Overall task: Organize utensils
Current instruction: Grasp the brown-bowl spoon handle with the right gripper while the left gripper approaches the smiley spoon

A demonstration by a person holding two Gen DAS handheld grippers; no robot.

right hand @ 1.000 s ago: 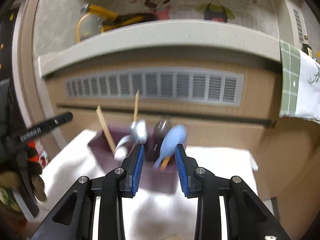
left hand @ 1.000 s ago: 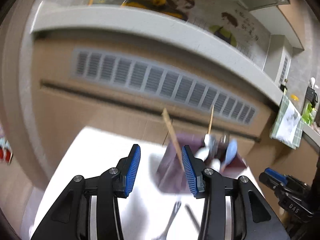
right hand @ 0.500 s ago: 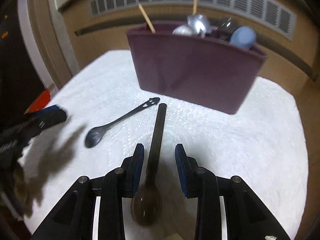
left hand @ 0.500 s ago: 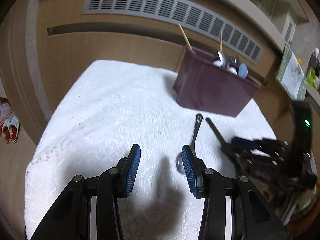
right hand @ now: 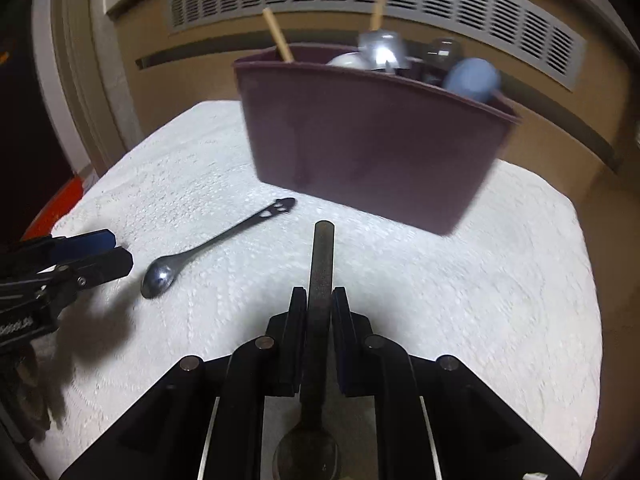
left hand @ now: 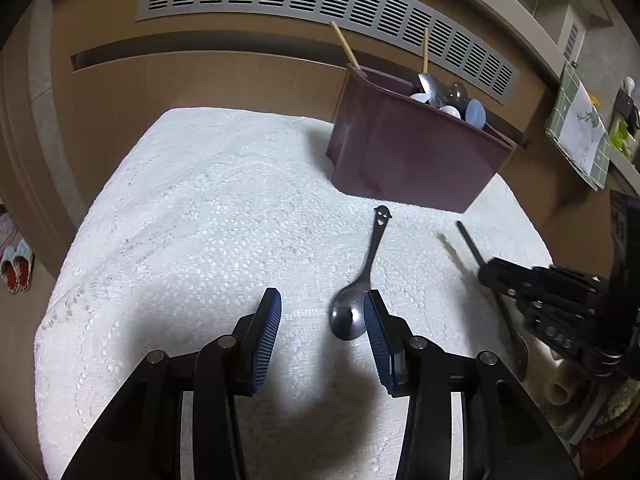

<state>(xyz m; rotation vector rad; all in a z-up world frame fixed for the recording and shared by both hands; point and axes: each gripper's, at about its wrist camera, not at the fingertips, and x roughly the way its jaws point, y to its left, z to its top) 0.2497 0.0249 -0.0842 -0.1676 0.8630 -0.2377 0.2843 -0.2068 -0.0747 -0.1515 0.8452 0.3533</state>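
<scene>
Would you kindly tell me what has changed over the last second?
Both grippers dropped from the bin toward the cloth. The right gripper closed its jaws on the dark spoon; the left gripper came down open beside the smiley spoon. The maroon bin and its utensils stayed put.

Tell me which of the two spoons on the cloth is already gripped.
The dark straight-handled spoon, clamped between the right gripper's fingers. The smiley-handled spoon lies free beside the open left gripper.
</scene>
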